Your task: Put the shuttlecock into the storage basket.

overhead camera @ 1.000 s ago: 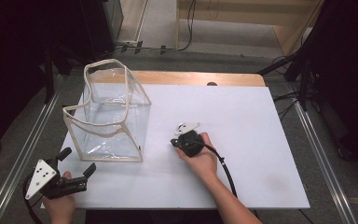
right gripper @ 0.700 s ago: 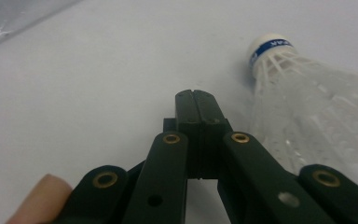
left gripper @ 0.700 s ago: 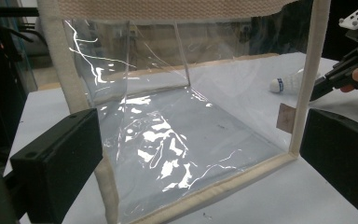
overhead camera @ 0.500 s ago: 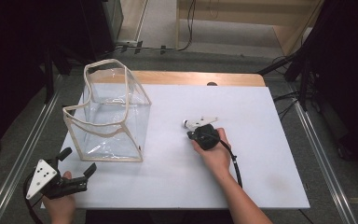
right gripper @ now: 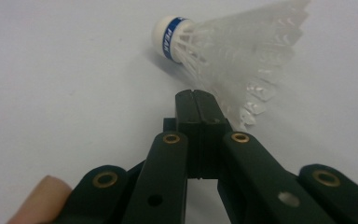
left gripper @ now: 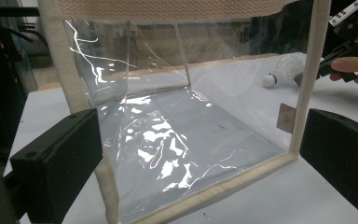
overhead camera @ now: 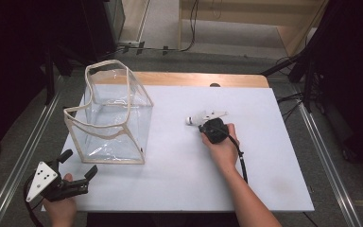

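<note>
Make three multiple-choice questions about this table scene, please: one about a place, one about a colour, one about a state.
1. Where does the shuttlecock lie relative to the clear bag?
A. inside it
B. on the table, to its right in the high view
C. on top of it

2. What colour is the band around the shuttlecock's cork?
A. red
B. green
C. blue

3. How do the jaws of the right gripper stand?
A. closed together
B. wide open
C. open around the bag's edge

Answers:
1. B, because the high view shows it on the white surface, apart from the bag.
2. C, because the right gripper view shows a blue band on the white cork.
3. A, because in that view the two black jaw tips meet, their tips at the feather skirt.
</note>
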Tool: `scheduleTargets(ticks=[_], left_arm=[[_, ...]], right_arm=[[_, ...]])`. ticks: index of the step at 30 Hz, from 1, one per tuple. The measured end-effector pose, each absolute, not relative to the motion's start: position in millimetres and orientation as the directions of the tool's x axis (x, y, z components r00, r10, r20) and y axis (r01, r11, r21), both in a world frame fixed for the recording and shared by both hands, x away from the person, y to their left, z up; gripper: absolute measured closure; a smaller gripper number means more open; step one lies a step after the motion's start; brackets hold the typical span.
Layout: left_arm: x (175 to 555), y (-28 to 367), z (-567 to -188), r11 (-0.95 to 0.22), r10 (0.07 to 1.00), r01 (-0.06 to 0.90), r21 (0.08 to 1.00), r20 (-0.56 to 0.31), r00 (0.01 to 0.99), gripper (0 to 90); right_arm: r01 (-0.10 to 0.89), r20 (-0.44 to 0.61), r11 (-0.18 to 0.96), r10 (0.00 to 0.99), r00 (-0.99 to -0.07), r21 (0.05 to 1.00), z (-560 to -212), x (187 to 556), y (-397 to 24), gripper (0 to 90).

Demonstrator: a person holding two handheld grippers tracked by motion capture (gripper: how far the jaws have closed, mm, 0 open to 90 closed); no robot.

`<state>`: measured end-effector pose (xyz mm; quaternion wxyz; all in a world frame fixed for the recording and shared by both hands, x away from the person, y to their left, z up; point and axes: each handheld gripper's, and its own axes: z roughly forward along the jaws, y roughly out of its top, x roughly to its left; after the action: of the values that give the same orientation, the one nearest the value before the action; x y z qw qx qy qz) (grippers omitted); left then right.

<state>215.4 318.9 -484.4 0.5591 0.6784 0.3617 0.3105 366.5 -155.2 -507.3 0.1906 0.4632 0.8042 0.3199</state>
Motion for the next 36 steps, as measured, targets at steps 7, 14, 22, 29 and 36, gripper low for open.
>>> scheduleTargets(ticks=[7, 14, 22, 29, 36], left_arm=[[215.6, 318.7, -484.4, -0.117, 0.838, 0.143, 0.983, 0.02, 0.545, 0.0], [215.4, 319.2, -484.4, -0.112, 0.838, 0.143, 0.983, 0.016, 0.546, 0.0], [215.4, 319.7, -484.3, -0.108, 0.838, 0.143, 0.984, 0.013, 0.546, 0.0], [215.4, 319.9, -484.3, -0.108, 0.838, 0.143, 0.984, 0.012, 0.545, 0.0], [215.6, 320.2, -484.3, -0.108, 0.838, 0.143, 0.984, 0.013, 0.545, 0.0]], right_arm=[[0.621, -0.022, 0.355, 0.878, -0.478, 0.699, -504.1, 384.0, -154.5, 88.2], [0.635, -0.017, 0.346, 0.886, -0.463, 0.691, -504.5, 399.3, -146.4, 88.2], [0.641, -0.023, 0.34, 0.893, -0.45, 0.689, -504.3, 413.8, -139.5, 88.2], [0.633, -0.034, 0.357, 0.885, -0.463, 0.687, -503.2, 424.7, -130.1, 88.1], [0.623, -0.019, 0.364, 0.872, -0.489, 0.692, -499.9, 434.0, -120.9, 88.0]])
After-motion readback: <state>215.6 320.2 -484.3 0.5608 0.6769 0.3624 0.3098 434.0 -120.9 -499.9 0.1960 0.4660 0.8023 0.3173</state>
